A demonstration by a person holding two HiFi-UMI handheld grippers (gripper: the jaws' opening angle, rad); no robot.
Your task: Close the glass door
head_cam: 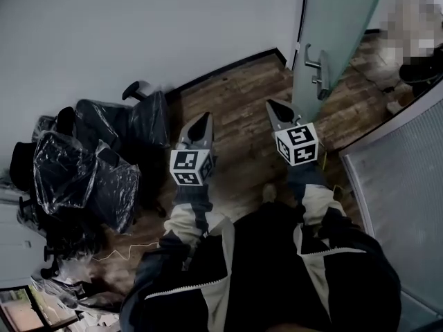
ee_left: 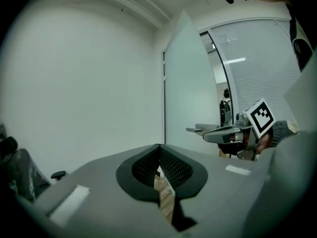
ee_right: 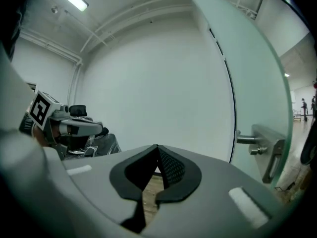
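The frosted glass door (head_cam: pixel 337 26) stands open at the upper right of the head view, a metal lever handle (head_cam: pixel 317 68) on its near face. My right gripper (head_cam: pixel 272 105) is shut and empty, its tip just left of the door's lower edge and apart from the handle. My left gripper (head_cam: pixel 203 118) is shut and empty too, further left over the wooden floor. The right gripper view has the door (ee_right: pixel 252 83) and handle (ee_right: pixel 262 143) to the right of the closed jaws. In the left gripper view the door (ee_left: pixel 190 93) is ahead, with the right gripper (ee_left: pixel 233 132) beside it.
Office chairs wrapped in black plastic (head_cam: pixel 90 164) crowd the left side by the white wall (head_cam: pixel 138 26). A fixed frosted glass panel (head_cam: pixel 401 199) runs along the right. Beyond the doorway a person (head_cam: pixel 419 19) is blurred. The wooden floor (head_cam: pixel 239 95) lies between the chairs and the door.
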